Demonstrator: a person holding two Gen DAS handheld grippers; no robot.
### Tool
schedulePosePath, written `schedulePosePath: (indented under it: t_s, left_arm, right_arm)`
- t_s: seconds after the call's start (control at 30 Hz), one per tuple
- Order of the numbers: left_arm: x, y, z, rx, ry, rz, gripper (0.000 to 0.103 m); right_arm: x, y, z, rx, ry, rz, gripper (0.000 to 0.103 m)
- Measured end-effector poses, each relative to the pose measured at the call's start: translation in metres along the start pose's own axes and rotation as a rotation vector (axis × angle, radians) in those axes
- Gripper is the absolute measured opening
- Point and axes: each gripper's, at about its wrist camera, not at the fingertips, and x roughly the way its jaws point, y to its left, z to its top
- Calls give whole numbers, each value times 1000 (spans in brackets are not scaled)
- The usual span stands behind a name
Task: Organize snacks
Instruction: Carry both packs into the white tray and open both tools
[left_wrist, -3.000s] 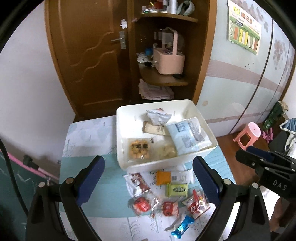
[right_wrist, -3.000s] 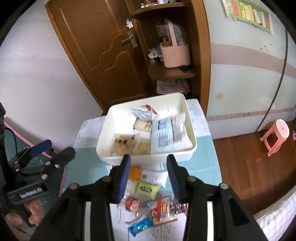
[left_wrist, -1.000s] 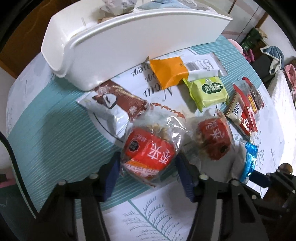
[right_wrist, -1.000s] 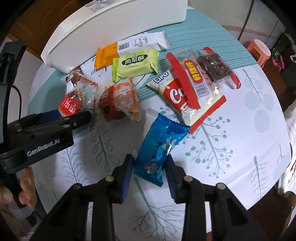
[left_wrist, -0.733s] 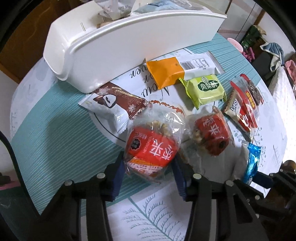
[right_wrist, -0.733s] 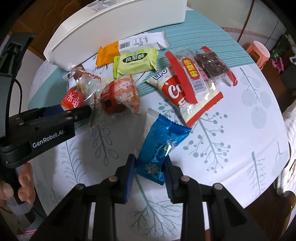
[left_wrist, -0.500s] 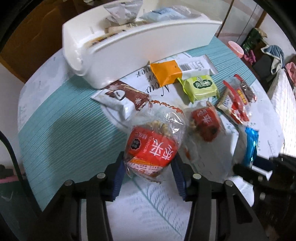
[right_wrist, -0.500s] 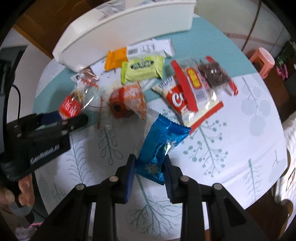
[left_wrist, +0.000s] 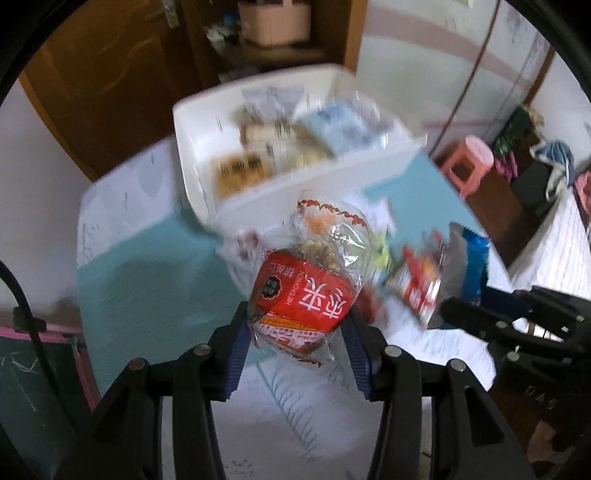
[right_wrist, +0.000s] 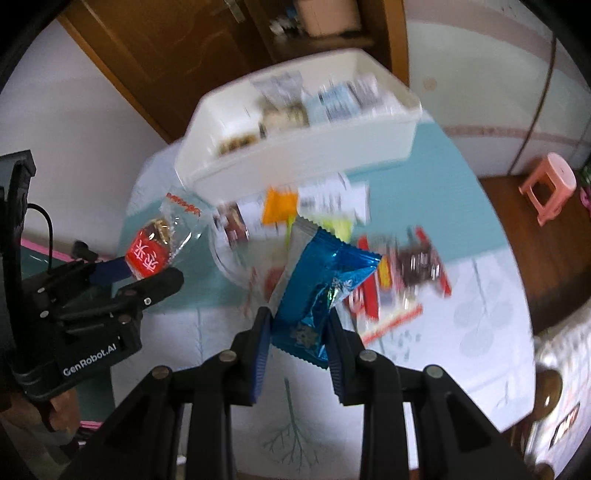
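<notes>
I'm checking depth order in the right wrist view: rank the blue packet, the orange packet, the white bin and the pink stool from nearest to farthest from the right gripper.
1. Blue packet: clamped in the right gripper.
2. Orange packet: on the table, just in front of the bin.
3. White bin: at the table's far end.
4. Pink stool: on the floor, off to the right.

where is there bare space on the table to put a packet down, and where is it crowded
Bare patches: the white tree-print cloth nearest the grippers, and the teal stripe left of the white bin. Crowded: the strip in front of the bin, where the orange packet and red packets lie close together. The bin already holds several packets.
</notes>
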Motion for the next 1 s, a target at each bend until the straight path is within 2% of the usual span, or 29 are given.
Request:
schedulePosePath:
  t_s: [0.1, 0.33, 0.47, 0.6, 0.7, 0.87, 1.0]
  left_arm:
    - [-22, -3, 24, -43, -91, 22, 47]
    - [-66, 0, 91, -121, -240, 65, 47]
    - [-72, -1, 123, -160, -286, 101, 47]
    - [-59, -1, 145, -192, -275, 125, 47]
    - [-41, 0, 157, -208, -249, 145, 47]
    - [-7, 4, 161, -224, -191, 172, 48]
    - [19, 12, 164, -234, -141, 183, 49]
  right_arm:
    - [-16, 0, 30, -31, -62, 31, 28]
    - [-52, -7, 110, -69, -242, 62, 28]
    - [-73, -11, 155, -83, -334, 77, 29]
    - [-85, -13, 194, -93, -395, 89, 29]
    - [-86, -12, 216, -101, -410, 83, 29]
    - [-54, -15, 254, -103, -374, 43, 29]
    - [-28, -16, 258, -106, -305, 33, 30]
